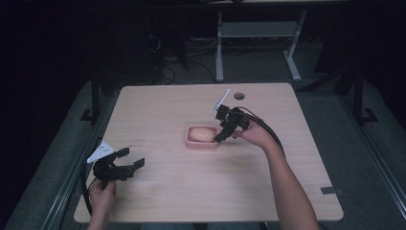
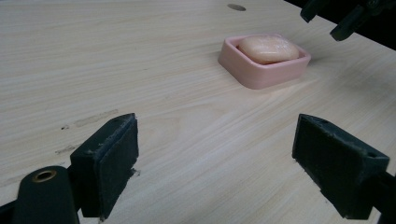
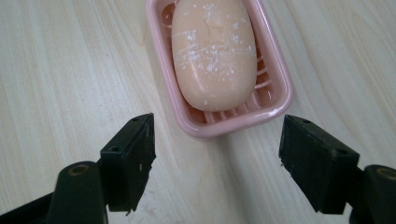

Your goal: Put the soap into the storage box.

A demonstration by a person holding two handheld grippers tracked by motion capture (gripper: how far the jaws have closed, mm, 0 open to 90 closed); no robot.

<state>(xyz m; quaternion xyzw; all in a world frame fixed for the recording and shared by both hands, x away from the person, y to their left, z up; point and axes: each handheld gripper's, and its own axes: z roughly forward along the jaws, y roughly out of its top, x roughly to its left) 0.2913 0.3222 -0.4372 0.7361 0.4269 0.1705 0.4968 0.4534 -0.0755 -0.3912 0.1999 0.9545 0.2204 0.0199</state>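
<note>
1. The right gripper (image 1: 221,136) hangs just beside the near-right end of the pink soap dish (image 1: 190,142), jaws spread wide and holding nothing; the step in hand looks like reaching for the bar of soap (image 1: 201,133) that lies in the dish near the middle of the table (image 1: 158,103).
2. To do it well, bring the spread jaws down over the bar so that they straddle its narrow width, inside the dish walls; close on the flanks, not the rounded ends, since soap may slip.
3. In the right gripper view the soap (image 3: 213,51) is an oval whose long axis runs away from the jaws, along the length of the dish (image 3: 280,95); it lies flat.
4. The left gripper (image 1: 128,159) rests well apart at the near-left edge, jaws also spread and empty.
</note>
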